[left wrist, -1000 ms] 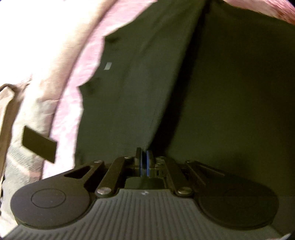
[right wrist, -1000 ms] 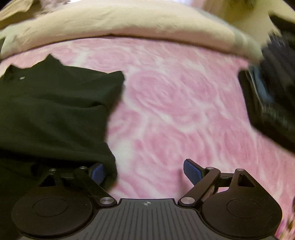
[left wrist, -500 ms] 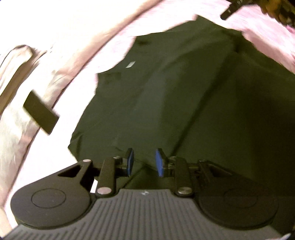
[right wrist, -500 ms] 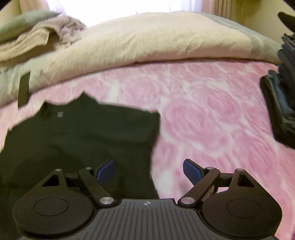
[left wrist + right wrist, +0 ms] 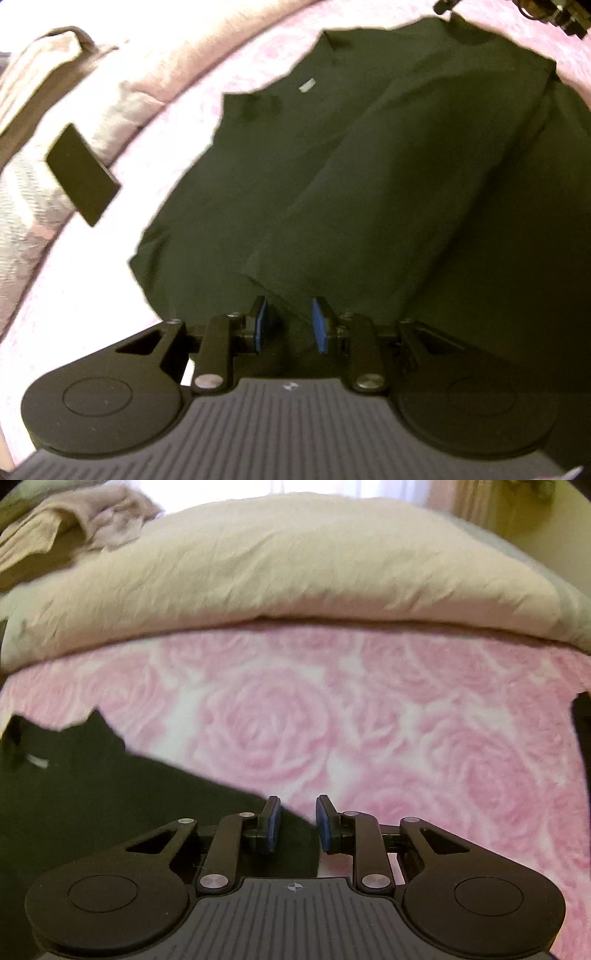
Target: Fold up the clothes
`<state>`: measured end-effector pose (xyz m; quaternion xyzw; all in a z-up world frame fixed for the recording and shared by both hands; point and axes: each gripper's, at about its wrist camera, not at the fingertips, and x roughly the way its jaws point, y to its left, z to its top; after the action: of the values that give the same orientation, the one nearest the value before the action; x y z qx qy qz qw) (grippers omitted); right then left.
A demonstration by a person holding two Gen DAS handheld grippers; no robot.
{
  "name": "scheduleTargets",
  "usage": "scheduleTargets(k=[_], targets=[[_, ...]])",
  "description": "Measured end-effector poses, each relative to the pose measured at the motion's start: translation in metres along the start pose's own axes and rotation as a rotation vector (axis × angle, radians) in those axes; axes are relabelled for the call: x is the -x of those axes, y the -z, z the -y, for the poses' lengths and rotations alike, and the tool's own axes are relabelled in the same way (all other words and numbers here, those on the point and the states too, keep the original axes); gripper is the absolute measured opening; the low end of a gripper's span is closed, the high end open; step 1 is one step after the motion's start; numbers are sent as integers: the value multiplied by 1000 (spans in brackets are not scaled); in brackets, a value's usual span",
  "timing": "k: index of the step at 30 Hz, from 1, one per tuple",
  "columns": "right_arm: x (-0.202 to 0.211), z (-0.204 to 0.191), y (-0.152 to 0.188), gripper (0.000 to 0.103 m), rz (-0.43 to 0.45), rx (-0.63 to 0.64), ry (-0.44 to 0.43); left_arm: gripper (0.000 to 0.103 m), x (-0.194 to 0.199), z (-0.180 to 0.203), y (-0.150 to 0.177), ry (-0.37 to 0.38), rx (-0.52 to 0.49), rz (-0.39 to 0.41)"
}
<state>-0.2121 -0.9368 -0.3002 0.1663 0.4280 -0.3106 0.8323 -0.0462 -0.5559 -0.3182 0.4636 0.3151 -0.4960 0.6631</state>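
1. Since a second ago the left gripper [image 5: 286,323] has let go of the dark shirt [image 5: 369,177]; its jaws now stand apart, empty
2. The right gripper [image 5: 295,823] has narrowed to a small gap over the shirt's edge, gripping nothing
3. The shirt lies on the pink bed cover [image 5: 369,720], one side panel laid over its middle, so that fold looks placed
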Motion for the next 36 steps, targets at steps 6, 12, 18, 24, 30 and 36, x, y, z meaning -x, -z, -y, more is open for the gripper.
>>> scheduleTargets(k=[6, 12, 18, 24, 30, 36], targets=[[61, -16, 38, 78, 66, -24, -96, 23, 5, 7, 12, 50, -3, -9], [93, -38, 110, 78, -58, 33, -122, 23, 5, 15, 44, 72, -53, -60], [147, -49, 169, 78, -115, 76, -29, 23, 49, 21, 88, 106, -112, -2], [207, -88, 232, 78, -159, 116, -13, 30, 112, 51, 161, 202, -293, 46], [232, -128, 282, 78, -210, 216, -84, 32, 164, 97, 234, 280, -436, 47], [240, -140, 311, 78, -217, 272, -146, 36, 167, 150, 280, 192, -570, -6]])
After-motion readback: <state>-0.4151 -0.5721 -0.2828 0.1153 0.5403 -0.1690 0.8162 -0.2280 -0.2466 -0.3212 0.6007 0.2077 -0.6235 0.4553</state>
